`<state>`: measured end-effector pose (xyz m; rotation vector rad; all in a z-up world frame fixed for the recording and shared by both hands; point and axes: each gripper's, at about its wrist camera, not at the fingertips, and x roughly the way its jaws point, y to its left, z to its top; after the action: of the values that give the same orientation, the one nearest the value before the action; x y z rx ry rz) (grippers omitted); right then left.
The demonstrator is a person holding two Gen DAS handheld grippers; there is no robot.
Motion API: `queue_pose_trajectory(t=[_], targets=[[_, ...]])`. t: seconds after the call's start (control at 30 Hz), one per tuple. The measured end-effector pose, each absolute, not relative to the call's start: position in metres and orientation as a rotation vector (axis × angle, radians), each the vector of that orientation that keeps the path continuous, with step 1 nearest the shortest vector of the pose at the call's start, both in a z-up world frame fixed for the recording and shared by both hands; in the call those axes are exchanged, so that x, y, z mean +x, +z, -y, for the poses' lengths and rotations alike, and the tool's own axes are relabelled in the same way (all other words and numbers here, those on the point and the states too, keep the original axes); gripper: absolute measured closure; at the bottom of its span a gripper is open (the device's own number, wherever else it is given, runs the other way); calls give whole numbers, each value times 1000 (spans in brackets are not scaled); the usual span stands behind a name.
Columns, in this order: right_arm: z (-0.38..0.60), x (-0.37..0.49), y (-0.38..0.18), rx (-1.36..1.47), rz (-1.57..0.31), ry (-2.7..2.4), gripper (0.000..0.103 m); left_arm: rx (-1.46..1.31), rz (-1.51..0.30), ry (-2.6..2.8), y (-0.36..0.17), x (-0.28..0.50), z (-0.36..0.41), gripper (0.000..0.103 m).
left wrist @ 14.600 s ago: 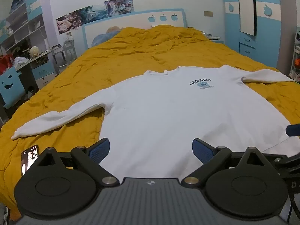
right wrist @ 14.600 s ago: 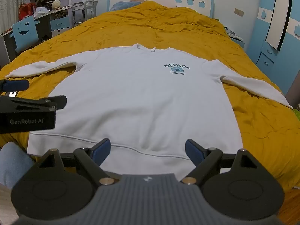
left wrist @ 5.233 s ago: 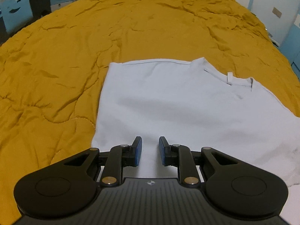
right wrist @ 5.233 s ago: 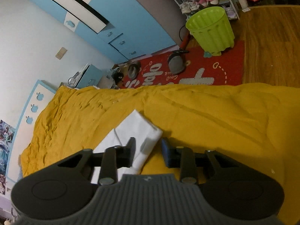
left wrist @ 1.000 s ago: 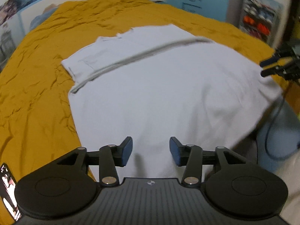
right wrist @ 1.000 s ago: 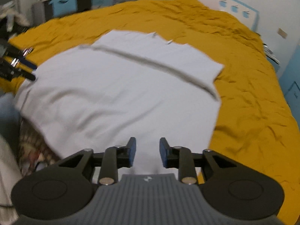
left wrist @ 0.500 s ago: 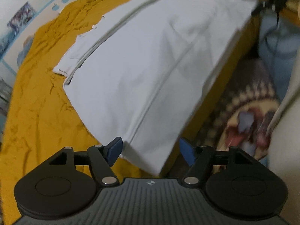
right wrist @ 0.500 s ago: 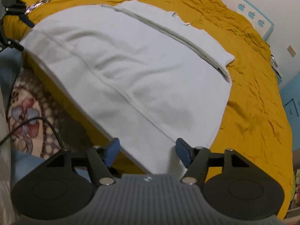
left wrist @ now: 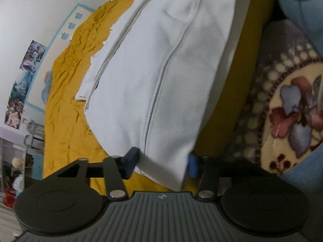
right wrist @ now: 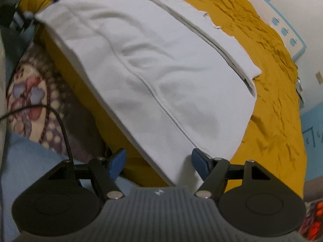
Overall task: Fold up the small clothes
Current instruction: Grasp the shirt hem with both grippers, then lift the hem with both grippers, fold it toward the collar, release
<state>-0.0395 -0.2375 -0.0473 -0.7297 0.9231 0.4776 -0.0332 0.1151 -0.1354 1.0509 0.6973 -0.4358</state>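
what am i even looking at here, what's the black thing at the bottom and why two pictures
No robot here: a person holds a two-finger gripper in each hand, and each gripper carries a fisheye camera looking along its fingers. So one picture comes from the left gripper, the other from the right gripper. The black discs and blue pads at the bottom are the grippers themselves. On the bed's yellow cover lies a white sweatshirt, sleeves already folded in, its hem hanging over the bed edge. Both grippers are open, one at each hem corner, straddling the cloth but not clamping it. Below is a flowered rug.
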Motion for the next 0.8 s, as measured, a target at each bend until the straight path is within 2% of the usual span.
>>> queue_pose_trajectory(t=[0.07, 0.17, 0.27, 0.5, 0.57, 0.63, 0.67, 0.73, 0.8], targets=[[238, -43, -49, -774, -927, 476, 36, 998, -700, -445, -125, -32, -119, 76], [237, -46, -51, -811, -924, 480, 36, 898, -699, -450, -103, -28, -122, 88], [236, -48, -56, -850, -920, 470, 36, 785, -686, -439, -79, -23, -125, 92], [231, -62, -78, -1080, -879, 455, 41, 587, -697, -424, -37, -3, -132, 93], [230, -64, -81, -1112, -866, 444, 48, 612, -689, -432, -34, -4, -128, 93], [232, -62, -79, -1116, -850, 409, 75, 626, -688, -438, -34, -7, -126, 93], [233, -61, -77, -1117, -839, 392, 82, 630, -689, -440, -35, -6, -126, 93], [236, -57, -66, -1071, -846, 394, 103, 632, -691, -438, -35, -5, -127, 93], [239, -54, -52, -1018, -847, 394, 103, 629, -690, -436, -35, -4, -127, 93]])
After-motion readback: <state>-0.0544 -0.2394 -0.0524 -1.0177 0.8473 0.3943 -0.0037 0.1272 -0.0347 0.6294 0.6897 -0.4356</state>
